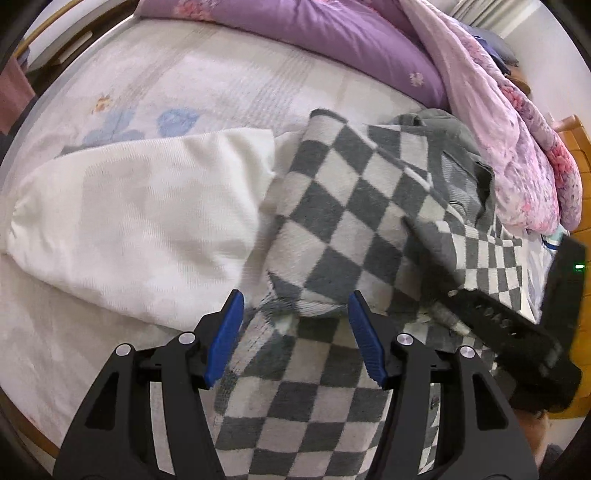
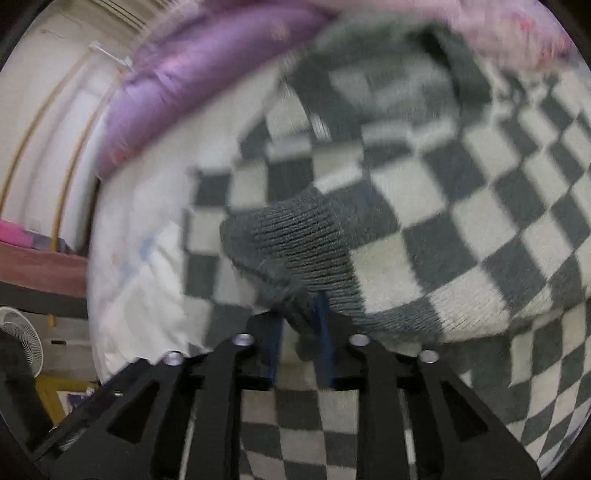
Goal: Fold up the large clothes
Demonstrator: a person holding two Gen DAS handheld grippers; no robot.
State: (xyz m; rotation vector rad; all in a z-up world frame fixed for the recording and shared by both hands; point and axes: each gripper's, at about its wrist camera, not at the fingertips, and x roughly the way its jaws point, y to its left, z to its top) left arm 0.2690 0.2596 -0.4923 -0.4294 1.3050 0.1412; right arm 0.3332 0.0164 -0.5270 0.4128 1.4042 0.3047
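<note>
Checkered sweater [image 1: 332, 206] lies rumpled on bed sheet [image 1: 184, 85], occupying centre to 4 o'clock of left wrist view; white pillow [image 1: 129, 221] at 9 o'clock, purple duvet [image 1: 314, 33] at 12. Left gripper [image 1: 295, 317] jaws apart, over sweater. Right gripper [image 2: 301, 325] clamped on grey ribbed cuff [image 2: 291, 243]; view blurred

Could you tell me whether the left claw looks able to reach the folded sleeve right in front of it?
Probably yes: the left claw is open, the sleeve end lies just beyond its tips, and nothing sits between. The right claw stays off to one side.
</note>
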